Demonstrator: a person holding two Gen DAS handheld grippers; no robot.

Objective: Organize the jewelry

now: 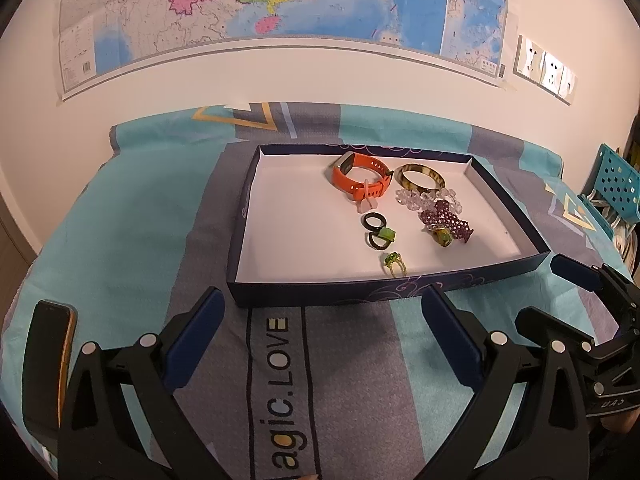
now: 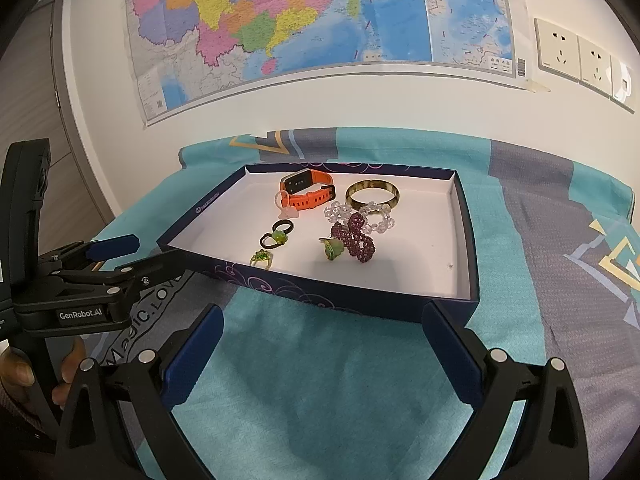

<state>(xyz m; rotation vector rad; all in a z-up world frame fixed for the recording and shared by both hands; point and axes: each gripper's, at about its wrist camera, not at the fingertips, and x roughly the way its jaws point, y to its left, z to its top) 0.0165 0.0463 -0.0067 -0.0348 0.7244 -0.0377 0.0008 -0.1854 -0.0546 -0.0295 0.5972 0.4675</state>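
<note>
A shallow dark-blue box (image 1: pixel 400 286) (image 2: pixel 360 300) with a white floor holds the jewelry: an orange watch band (image 1: pixel 360 178) (image 2: pixel 308 190), a gold-brown bangle (image 1: pixel 420 178) (image 2: pixel 372 196), a clear bead bracelet (image 1: pixel 416 198) (image 2: pixel 378 216), a purple beaded piece (image 1: pixel 446 220) (image 2: pixel 358 240), dark rings with green stones (image 1: pixel 378 234) (image 2: pixel 276 236), a green gold ring (image 1: pixel 394 264) (image 2: pixel 262 259) and a green-stone ring (image 2: pixel 332 249). My left gripper (image 1: pixel 322 316) (image 2: pixel 124 254) is open and empty before the box's near wall. My right gripper (image 2: pixel 322 332) (image 1: pixel 568 280) is open and empty, near the box's right corner.
A phone (image 1: pixel 48 360) lies on the teal and grey bedsheet (image 1: pixel 132 240) at the left. A map (image 2: pixel 320 20) and wall sockets (image 2: pixel 576 56) are on the wall behind. A teal perforated basket (image 1: pixel 616 180) stands at the right.
</note>
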